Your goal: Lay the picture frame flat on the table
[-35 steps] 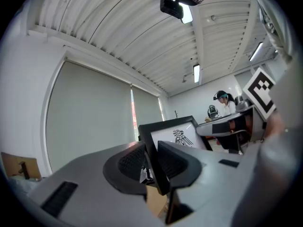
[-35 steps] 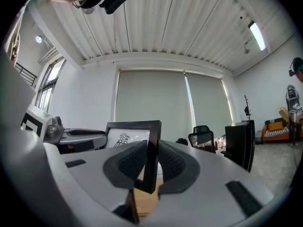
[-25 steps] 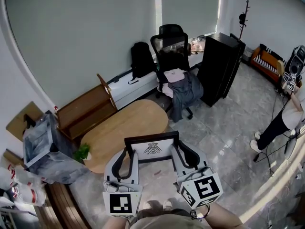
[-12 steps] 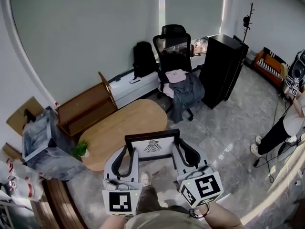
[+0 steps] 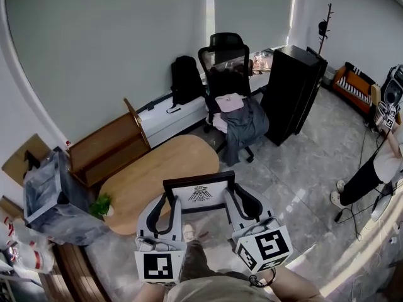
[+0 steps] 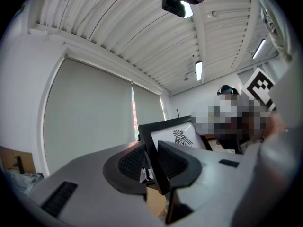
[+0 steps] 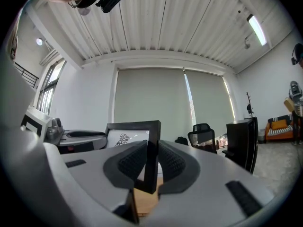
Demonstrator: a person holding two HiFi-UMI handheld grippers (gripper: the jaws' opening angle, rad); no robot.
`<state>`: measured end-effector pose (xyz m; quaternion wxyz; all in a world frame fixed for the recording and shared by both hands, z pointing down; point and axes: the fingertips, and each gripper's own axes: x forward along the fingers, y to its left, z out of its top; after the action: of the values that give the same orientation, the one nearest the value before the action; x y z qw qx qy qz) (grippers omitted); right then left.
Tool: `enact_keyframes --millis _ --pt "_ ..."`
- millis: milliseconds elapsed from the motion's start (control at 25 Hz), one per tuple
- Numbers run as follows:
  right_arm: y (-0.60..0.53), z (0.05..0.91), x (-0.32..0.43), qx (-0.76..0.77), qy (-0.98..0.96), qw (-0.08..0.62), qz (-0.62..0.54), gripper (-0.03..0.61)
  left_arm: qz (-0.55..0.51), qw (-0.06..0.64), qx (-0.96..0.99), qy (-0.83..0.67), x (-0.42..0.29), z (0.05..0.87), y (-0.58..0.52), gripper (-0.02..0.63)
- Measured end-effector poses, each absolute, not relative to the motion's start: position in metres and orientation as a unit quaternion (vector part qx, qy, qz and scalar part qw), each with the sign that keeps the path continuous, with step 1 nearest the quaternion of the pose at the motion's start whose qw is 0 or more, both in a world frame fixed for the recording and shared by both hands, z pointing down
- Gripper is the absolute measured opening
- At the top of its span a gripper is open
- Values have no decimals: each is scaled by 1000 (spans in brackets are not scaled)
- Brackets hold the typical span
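A black picture frame (image 5: 200, 195) with a white mat and a small bird emblem is held up in the air in front of me, above the floor and the near edge of the oval wooden table (image 5: 157, 173). My left gripper (image 5: 165, 201) is shut on the frame's left side bar (image 6: 152, 160). My right gripper (image 5: 237, 199) is shut on its right side bar (image 7: 151, 160). In both gripper views the frame stands roughly upright between the ribbed pads.
A small green plant (image 5: 99, 205) sits at the table's left end. A wooden shelf (image 5: 104, 148), grey bin (image 5: 47, 190), office chair (image 5: 227, 65) with clothes and black cabinet (image 5: 293, 87) ring the table. A person (image 5: 378, 162) stands at the right.
The table and room have shifted slightly in the head view as I step; my foot now shows below the frame. Both grippers keep hold of the frame.
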<state>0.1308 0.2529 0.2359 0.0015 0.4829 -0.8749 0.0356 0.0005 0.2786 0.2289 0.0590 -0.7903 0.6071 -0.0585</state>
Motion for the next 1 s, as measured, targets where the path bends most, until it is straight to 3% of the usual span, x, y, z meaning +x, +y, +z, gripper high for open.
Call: enact_keyframes --millis 1000 --pt "-66 254 10 517 -852 38 71 55 -84 15 -819 568 -122 249 -51 83"
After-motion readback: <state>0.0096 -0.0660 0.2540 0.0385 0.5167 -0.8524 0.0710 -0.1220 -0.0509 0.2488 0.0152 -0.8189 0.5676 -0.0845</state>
